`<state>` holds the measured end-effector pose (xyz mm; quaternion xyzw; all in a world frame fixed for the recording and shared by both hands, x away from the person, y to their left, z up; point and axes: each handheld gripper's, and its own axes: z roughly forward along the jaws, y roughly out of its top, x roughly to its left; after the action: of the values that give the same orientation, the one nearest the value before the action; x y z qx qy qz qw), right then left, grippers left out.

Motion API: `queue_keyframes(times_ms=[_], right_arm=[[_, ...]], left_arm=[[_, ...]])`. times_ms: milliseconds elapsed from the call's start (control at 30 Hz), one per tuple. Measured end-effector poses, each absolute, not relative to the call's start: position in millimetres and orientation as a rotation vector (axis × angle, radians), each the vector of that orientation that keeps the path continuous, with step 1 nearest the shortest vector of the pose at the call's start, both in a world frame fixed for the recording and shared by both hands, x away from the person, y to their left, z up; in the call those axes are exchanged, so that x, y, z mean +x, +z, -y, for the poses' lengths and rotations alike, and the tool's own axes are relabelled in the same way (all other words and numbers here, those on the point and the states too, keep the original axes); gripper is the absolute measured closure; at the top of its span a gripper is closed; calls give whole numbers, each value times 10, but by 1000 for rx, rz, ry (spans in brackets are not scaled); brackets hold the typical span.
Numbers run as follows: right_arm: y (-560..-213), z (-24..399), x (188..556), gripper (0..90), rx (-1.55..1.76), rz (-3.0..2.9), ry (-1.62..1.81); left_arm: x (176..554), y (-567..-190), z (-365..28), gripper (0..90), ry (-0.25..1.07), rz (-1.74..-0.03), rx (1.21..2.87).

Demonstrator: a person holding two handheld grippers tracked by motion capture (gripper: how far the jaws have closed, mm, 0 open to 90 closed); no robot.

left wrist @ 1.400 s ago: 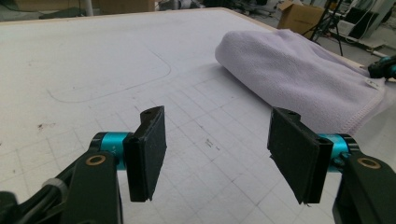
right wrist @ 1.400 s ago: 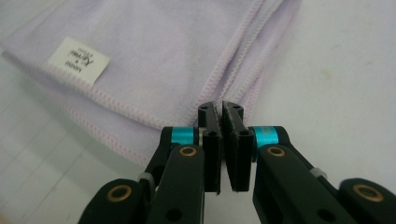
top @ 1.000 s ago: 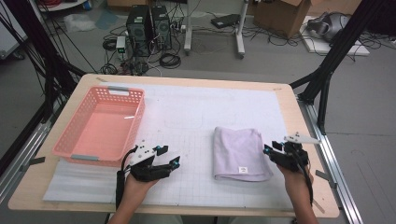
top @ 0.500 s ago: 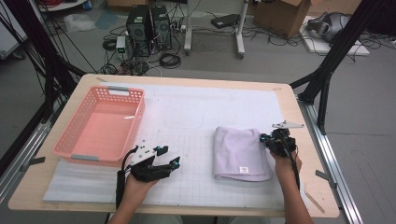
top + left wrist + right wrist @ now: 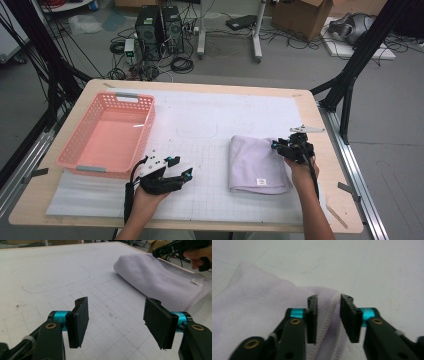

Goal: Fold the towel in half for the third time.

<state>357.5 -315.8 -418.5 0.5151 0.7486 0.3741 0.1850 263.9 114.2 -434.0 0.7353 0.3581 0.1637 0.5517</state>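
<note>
right gripper view: the folded lilac towel (image 5: 262, 315) is seen with its stitched hem caught between the fingers (image 5: 312, 315) of the right gripper (image 5: 328, 317), which have just been parting slightly from a tighter pinch yet are still narrowed on the cloth. it is judged soft, light and limp, best taken at a hemmed corner, and lies on the right of the bench (image 5: 210, 115). the left gripper (image 5: 175, 172), wide open and empty, is rested beside the pink basket (image 5: 107, 135).

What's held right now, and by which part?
The right gripper has the lilac towel's stitched edge between its fingers; the left gripper holds nothing.
</note>
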Motion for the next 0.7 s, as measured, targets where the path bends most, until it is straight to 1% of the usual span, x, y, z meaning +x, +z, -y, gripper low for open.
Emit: queue_keyframes(times_ms=[33, 67, 200, 400, 467, 567, 600, 633, 667, 700], right_arm=[[-4205, 3145, 3588, 864, 1455, -2134, 1050], [-4222, 3128, 3598, 872, 1455, -2154, 1052], [-4135, 3114, 3521, 886, 1387, -2135, 1120], [-3991, 3258, 3351, 887, 1372, -2003, 1119], [-3996, 3277, 3323, 887, 1393, -1992, 1071], [-4112, 3259, 3362, 884, 1419, -2015, 878], [-4149, 3262, 3382, 867, 1437, -2024, 854], [-4162, 3263, 3389, 820, 1450, -2010, 853], [-4151, 3264, 3391, 732, 1446, -1981, 875], [-4124, 3255, 3381, 699, 1443, -1952, 915]], left_arm=[[2639, -4340, -1142, 373, 387, -847, 1739], [2638, -4339, -1140, 373, 386, -844, 1741], [2641, -4341, -1137, 373, 386, -843, 1741], [2641, -4332, -1155, 373, 391, -848, 1733], [2642, -4333, -1155, 373, 393, -851, 1731], [2640, -4330, -1156, 373, 393, -850, 1732], [2638, -4328, -1158, 373, 392, -849, 1730], [2637, -4326, -1160, 373, 393, -848, 1731], [2636, -4324, -1162, 373, 396, -852, 1729], [2638, -4326, -1162, 373, 394, -853, 1726]])
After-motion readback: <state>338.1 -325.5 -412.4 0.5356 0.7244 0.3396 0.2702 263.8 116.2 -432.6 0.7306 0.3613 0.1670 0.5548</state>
